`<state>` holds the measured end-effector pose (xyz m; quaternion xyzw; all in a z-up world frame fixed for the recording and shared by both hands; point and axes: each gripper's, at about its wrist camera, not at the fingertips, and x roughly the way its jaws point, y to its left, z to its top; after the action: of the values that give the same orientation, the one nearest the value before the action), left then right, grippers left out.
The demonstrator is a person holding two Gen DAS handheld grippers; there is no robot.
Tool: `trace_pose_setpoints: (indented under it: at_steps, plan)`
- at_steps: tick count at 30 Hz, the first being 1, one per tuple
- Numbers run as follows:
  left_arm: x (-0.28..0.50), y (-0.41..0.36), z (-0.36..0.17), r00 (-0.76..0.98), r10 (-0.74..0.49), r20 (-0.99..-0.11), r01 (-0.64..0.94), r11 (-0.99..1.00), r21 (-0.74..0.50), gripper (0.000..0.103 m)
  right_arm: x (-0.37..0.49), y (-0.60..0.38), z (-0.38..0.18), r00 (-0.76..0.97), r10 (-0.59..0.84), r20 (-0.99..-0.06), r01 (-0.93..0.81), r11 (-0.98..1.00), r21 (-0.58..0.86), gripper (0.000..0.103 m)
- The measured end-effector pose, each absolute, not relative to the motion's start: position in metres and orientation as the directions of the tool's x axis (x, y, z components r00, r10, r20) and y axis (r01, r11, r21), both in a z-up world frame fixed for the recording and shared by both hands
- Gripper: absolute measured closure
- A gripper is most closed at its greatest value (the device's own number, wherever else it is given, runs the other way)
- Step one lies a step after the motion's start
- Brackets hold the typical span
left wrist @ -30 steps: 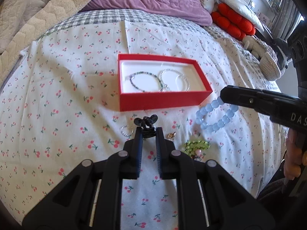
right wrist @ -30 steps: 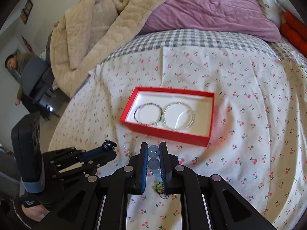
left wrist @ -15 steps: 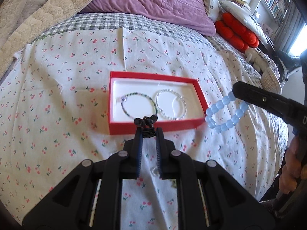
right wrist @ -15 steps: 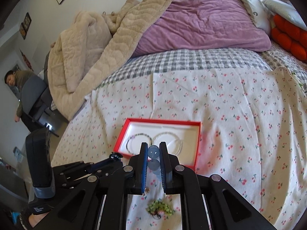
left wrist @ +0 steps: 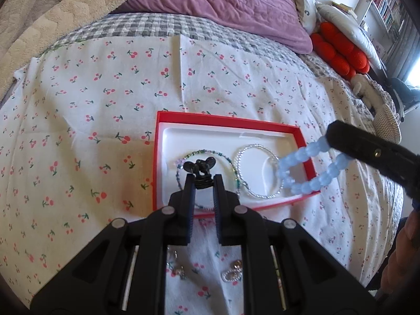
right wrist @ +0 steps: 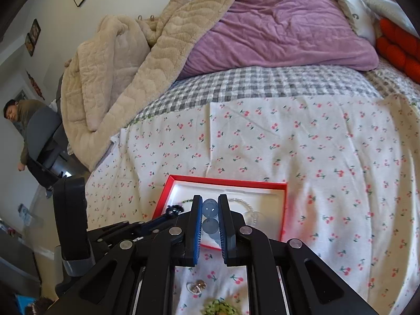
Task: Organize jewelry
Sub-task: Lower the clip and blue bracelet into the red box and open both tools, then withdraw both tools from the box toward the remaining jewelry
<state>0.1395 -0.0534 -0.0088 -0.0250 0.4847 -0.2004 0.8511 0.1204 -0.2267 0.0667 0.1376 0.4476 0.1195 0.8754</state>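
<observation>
Left wrist view: both my claws have advanced over the red jewelry box (left wrist: 304,141); left gripper (left wrist: 202,181) clenches a black hair clip (left wrist: 200,166), right gripper (left wrist: 331,138) grasps the blue bead bracelet (left wrist: 302,169), ready for dropping in.

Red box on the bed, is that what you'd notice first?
Yes, the red box on the cherry-print sheet, two bracelets inside. The right claw holds a pale blue bead bracelet at the box's right edge. The left claw pinches a small black clip above the box.

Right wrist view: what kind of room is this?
Most likely a bedroom. The work surface is a bed with a cherry-print sheet, a purple pillow and a beige quilted blanket piled at its head.
</observation>
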Motion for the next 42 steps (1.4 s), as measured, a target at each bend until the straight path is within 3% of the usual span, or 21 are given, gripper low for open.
trace_pose_setpoints:
  at_steps: [22, 27, 31, 33, 42]
  plan:
    - [0.144, -0.061, -0.006, 0.470, -0.366, -0.803, 0.360, 0.910, -0.204, 0.087, 0.140, -0.250, 0.024, 0.516, 0.331, -0.790, -0.032, 0.929, 0.369, 0.089]
    - [0.141, -0.062, -0.003, 0.477, -0.357, -0.804, 0.362, 0.913, -0.190, 0.067, 0.139, -0.247, 0.030, 0.506, 0.337, -0.794, -0.050, 0.930, 0.363, 0.087]
    - [0.135, -0.059, 0.003, 0.486, -0.352, -0.800, 0.361, 0.915, -0.183, 0.057, 0.132, -0.245, 0.033, 0.484, 0.322, -0.814, -0.061, 0.940, 0.336, 0.087]
    - [0.130, -0.056, 0.007, 0.494, -0.348, -0.797, 0.359, 0.916, -0.178, 0.046, 0.129, -0.246, 0.034, 0.477, 0.318, -0.819, -0.066, 0.942, 0.328, 0.087]
    - [0.105, -0.044, 0.016, 0.493, -0.323, -0.808, 0.376, 0.916, -0.136, 0.027, 0.104, -0.249, 0.047, 0.466, 0.279, -0.840, -0.104, 0.960, 0.262, 0.085]
